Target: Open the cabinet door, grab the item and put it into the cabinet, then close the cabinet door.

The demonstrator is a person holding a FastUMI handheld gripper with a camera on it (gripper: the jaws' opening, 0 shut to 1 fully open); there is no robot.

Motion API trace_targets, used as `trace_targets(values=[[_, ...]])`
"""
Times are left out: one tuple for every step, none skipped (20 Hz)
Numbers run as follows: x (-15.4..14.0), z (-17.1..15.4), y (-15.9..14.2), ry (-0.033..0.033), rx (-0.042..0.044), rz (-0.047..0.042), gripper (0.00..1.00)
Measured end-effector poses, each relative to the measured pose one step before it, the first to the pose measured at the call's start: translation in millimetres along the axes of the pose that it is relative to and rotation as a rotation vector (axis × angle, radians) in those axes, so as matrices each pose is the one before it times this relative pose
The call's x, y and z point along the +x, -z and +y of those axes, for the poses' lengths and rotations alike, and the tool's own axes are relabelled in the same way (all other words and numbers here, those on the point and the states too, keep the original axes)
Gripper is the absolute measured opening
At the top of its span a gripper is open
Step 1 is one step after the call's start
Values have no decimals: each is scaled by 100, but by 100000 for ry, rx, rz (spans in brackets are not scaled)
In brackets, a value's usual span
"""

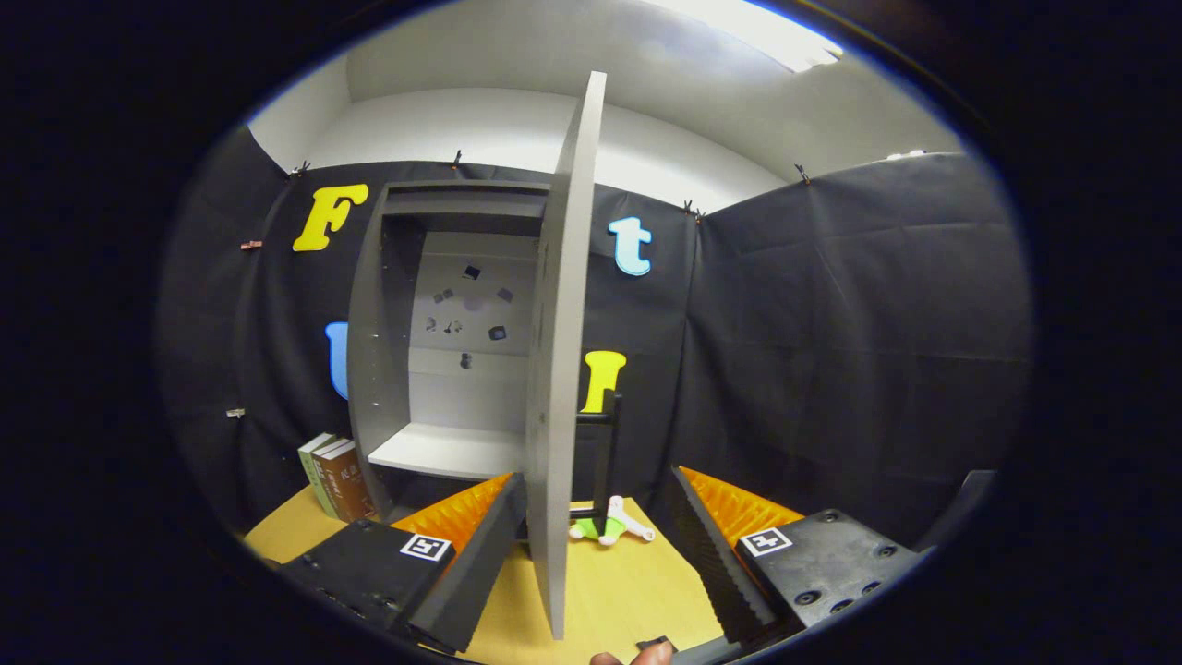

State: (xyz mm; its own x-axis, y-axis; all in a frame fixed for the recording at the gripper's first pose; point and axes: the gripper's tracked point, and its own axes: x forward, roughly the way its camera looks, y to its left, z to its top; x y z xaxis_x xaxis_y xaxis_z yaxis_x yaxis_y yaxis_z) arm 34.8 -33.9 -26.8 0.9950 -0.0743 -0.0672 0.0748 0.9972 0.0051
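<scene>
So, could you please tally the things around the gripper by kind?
Cabinet, door swung open between the open gripper fingers: 1
Books beside the cabinet: 2
White-and-green toy on the table: 1
Total: 4

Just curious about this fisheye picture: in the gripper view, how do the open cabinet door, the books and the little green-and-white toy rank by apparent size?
1. Cabinet door, partly because it is nearest the camera.
2. Books.
3. Toy.

The gripper is open, the door's edge between its fingers.
</scene>
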Motion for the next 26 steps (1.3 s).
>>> trace_targets(values=[[-425, 929, 383, -3587, 1263, 2026, 97], [-311, 991, 464, -3127, 887, 1832, 97], [-187, 1002, 641, -3501, 485, 2067, 97], [-87, 947, 871, -3197, 443, 3249, 97], [-84, 1078, 1206, -2819, 816, 3885, 97], [274, 1312, 1419, -3092, 797, 4166, 98], [793, 1387, 1750, -2167, 84, 3976, 98], [901, 1028, 2157, -1548, -943, 4615, 97], [1219, 823, 2380, -679, -773, 5272, 98], [1593, 815, 2063, -1071, 159, 5160, 98], [1215, 829, 1988, -976, 642, 4470, 98], [1415, 698, 1725, -822, 118, 3582, 98], [1734, 454, 1817, 89, -57, 4033, 98], [1745, 552, 1920, -695, 550, 4900, 98], [1868, 404, 1790, -176, 637, 4165, 98], [1641, 317, 1727, -230, 763, 4762, 98], [1952, 348, 1672, 48, 557, 3975, 98], [1612, 127, 1418, 182, -319, 3427, 98], [1551, 260, 1341, 345, -349, 3965, 98], [1318, 61, 1308, 690, -356, 3459, 98], [1444, 101, 1230, 229, -261, 3120, 98], [1110, -30, 996, 647, 508, 2968, 98], [1070, -67, 790, -128, 597, 2201, 99], [1054, -29, 712, -74, 78, 1684, 98], [1067, -308, 913, 1679, -245, 2109, 96], [824, -156, 643, 244, 543, 1915, 95]])
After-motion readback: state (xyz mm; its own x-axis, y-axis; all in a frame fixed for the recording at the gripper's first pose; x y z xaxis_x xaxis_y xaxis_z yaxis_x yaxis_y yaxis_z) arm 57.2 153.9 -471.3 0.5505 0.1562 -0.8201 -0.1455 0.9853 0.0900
